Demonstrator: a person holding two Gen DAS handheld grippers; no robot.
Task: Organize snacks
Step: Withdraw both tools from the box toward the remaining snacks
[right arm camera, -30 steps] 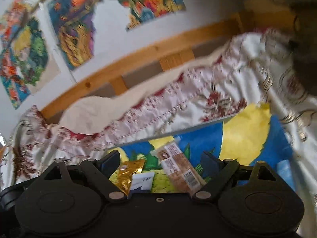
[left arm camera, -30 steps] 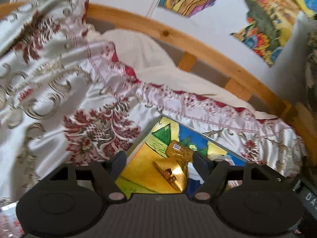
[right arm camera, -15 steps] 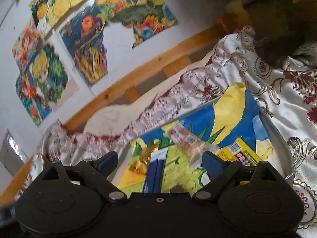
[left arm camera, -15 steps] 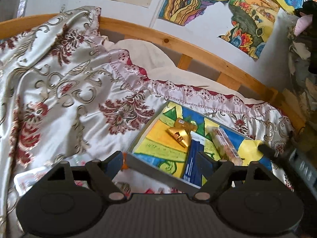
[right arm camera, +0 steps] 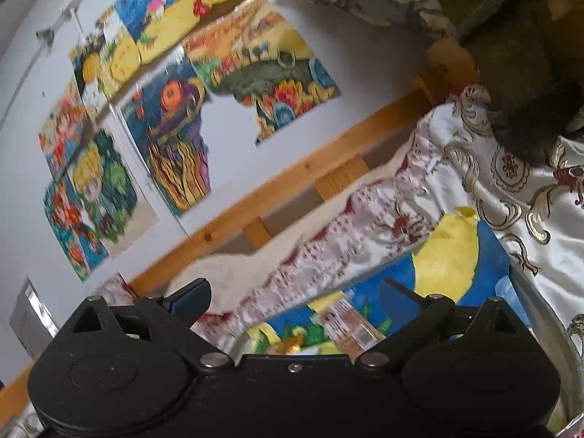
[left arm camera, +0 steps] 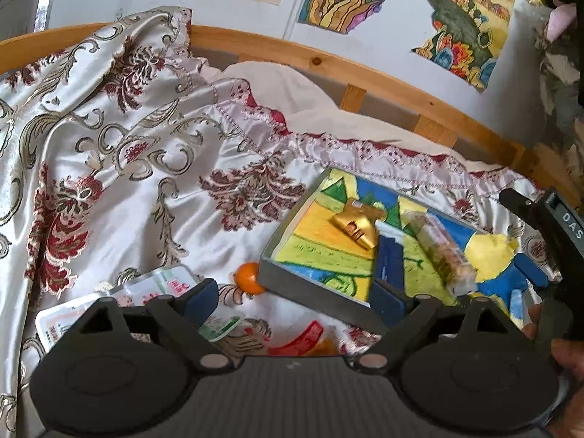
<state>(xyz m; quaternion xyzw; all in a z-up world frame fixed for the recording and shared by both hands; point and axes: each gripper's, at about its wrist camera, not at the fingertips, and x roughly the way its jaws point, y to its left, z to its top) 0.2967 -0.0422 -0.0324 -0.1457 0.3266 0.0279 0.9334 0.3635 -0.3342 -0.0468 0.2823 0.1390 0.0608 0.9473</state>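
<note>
A shallow tray [left arm camera: 277,273] lined with a bright painting lies on the bedspread. In it lie a gold foil snack [left arm camera: 356,224], a dark blue packet [left arm camera: 388,259] and a clear-wrapped bar [left arm camera: 443,255]. My left gripper [left arm camera: 297,297] is open and empty, held above the tray's near left corner. Loose on the bedspread near it lie a white packet [left arm camera: 146,292], a small orange sweet [left arm camera: 248,283] and a red wrapper [left arm camera: 303,339]. My right gripper [right arm camera: 295,301] is open and empty, above the tray [right arm camera: 540,303], where the bar [right arm camera: 352,328] shows. It also appears at the right of the left wrist view [left arm camera: 536,226].
A patterned satin bedspread [left arm camera: 127,168] covers the bed, with a white pillow [left arm camera: 277,84] behind. A wooden bed rail [left arm camera: 365,73] runs along the wall, which is hung with paintings [right arm camera: 175,138]. A dark bundle [right arm camera: 525,54] lies at the right.
Both grippers have drawn back and up from the tray. The loose snacks on the bedspread have come into the left view. The right view now tilts toward the wall.
</note>
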